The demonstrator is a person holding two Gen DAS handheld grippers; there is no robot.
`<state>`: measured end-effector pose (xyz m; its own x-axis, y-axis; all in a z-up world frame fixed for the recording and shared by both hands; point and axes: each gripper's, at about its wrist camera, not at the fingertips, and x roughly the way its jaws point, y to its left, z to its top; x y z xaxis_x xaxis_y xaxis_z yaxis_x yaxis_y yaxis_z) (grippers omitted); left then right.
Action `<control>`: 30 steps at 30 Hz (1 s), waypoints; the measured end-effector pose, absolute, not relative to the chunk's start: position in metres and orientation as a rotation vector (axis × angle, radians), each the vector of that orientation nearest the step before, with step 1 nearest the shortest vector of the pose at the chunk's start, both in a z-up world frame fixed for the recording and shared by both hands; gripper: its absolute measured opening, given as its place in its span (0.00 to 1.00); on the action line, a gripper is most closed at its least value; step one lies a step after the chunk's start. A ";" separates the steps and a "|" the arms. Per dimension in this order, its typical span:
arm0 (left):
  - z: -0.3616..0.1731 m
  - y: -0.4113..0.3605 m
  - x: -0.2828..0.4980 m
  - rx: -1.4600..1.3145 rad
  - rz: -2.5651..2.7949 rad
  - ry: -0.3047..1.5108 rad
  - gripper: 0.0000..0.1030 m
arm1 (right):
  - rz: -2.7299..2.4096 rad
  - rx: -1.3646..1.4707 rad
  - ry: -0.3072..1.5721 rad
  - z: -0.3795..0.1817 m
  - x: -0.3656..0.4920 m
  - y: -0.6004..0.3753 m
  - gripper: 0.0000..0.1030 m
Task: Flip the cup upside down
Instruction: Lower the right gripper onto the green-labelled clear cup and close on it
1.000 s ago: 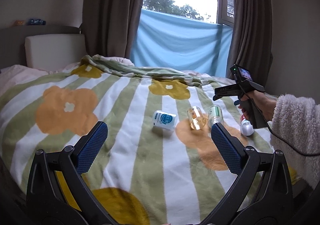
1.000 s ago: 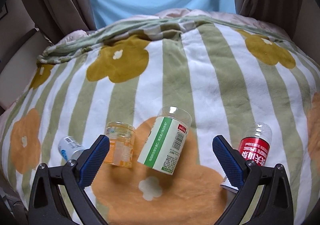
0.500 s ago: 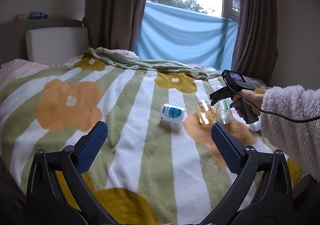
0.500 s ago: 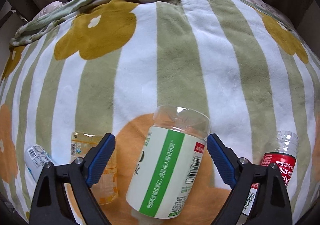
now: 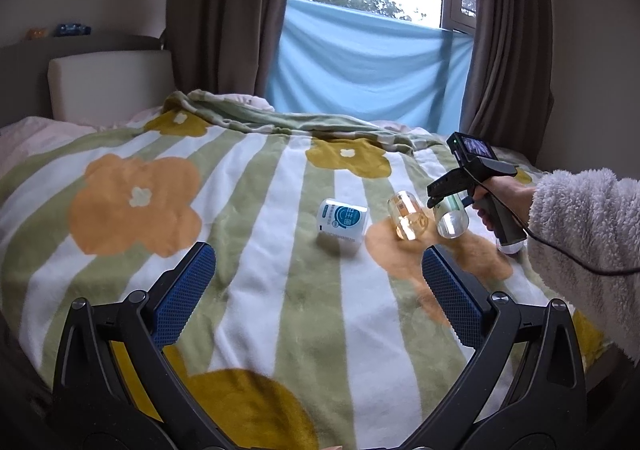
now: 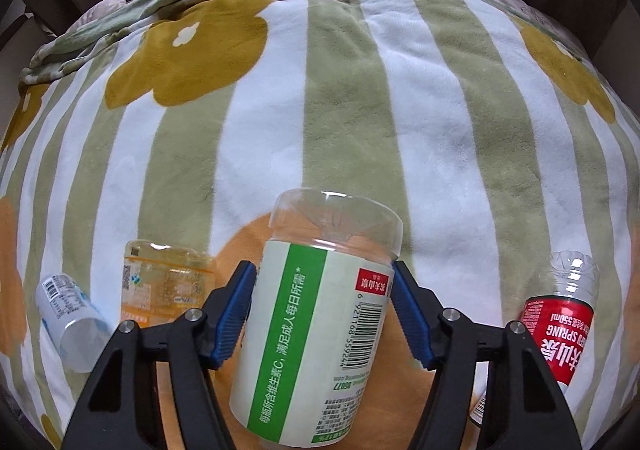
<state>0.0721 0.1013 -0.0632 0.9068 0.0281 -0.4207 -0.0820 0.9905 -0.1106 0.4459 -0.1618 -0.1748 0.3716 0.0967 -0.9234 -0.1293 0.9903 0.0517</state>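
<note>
The clear plastic cup with a white and green label point(image 6: 320, 314) lies on its side on the striped flower blanket. My right gripper point(image 6: 324, 306) has its blue pads closed against both sides of the cup's body. In the left wrist view the same cup point(image 5: 452, 215) sits between the right gripper's fingers point(image 5: 444, 190). My left gripper point(image 5: 320, 286) is open and empty, held above the blanket nearer the bed's front.
An orange-tinted cup point(image 6: 168, 282), a white and blue cup point(image 6: 68, 314) and a red-labelled cup point(image 6: 560, 322) lie on the blanket beside the held one. The blanket point(image 6: 320, 98) stretches back to curtains and a blue sheet point(image 5: 368, 70). A headboard point(image 5: 108, 82) stands at the left.
My right gripper moved forward and down over the green-labelled cup and closed its pads on it. The left gripper drifted slightly and stayed open.
</note>
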 end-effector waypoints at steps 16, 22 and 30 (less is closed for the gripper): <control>-0.050 0.088 0.036 -0.135 0.012 0.421 1.00 | 0.553 -0.095 1.081 -0.110 0.247 -0.145 0.61; -0.041 0.088 0.019 -0.128 0.047 0.391 1.00 | 0.570 -0.150 1.122 -0.146 0.212 -0.132 0.61; -0.032 0.091 0.002 -0.118 0.079 0.374 1.00 | 0.517 -0.152 1.179 -0.183 0.211 -0.128 0.61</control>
